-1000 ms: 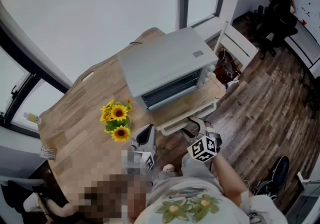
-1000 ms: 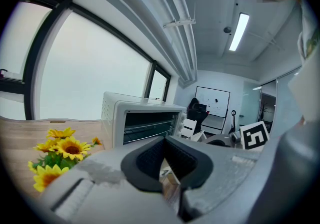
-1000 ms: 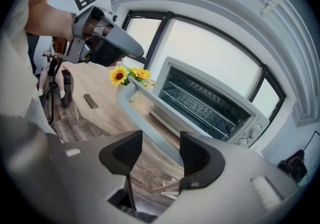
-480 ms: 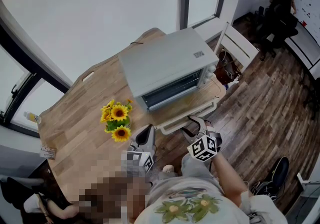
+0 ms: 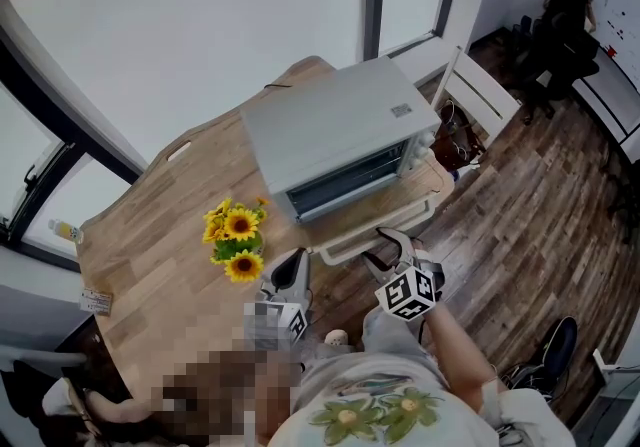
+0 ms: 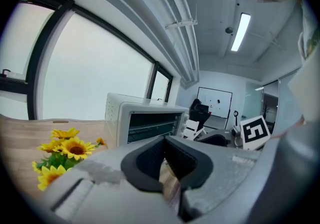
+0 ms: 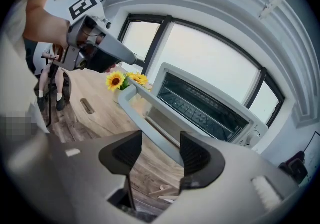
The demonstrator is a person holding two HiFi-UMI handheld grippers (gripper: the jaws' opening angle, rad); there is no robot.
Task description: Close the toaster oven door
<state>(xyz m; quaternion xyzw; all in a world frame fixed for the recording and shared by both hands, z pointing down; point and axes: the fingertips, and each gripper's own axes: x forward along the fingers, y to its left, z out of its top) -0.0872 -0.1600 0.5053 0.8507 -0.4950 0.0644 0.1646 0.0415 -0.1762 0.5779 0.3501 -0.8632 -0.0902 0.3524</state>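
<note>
A white toaster oven (image 5: 340, 130) stands on the wooden table (image 5: 160, 235) with its door (image 5: 368, 220) folded down flat toward me. The door's pale handle bar (image 5: 350, 248) hangs at the table's near edge. My right gripper (image 5: 388, 247) is open just at the handle's right end. In the right gripper view the handle (image 7: 145, 123) runs up to the gap of the right gripper (image 7: 157, 150), and the pads do not press on it. My left gripper (image 5: 292, 270) hovers by the table edge, left of the door. In the left gripper view it (image 6: 165, 157) is shut on nothing.
A bunch of sunflowers (image 5: 235, 240) stands on the table just left of the oven door, close to the left gripper. A white chair (image 5: 480, 90) is behind the oven at the right. Dark wood floor (image 5: 530, 235) lies to the right.
</note>
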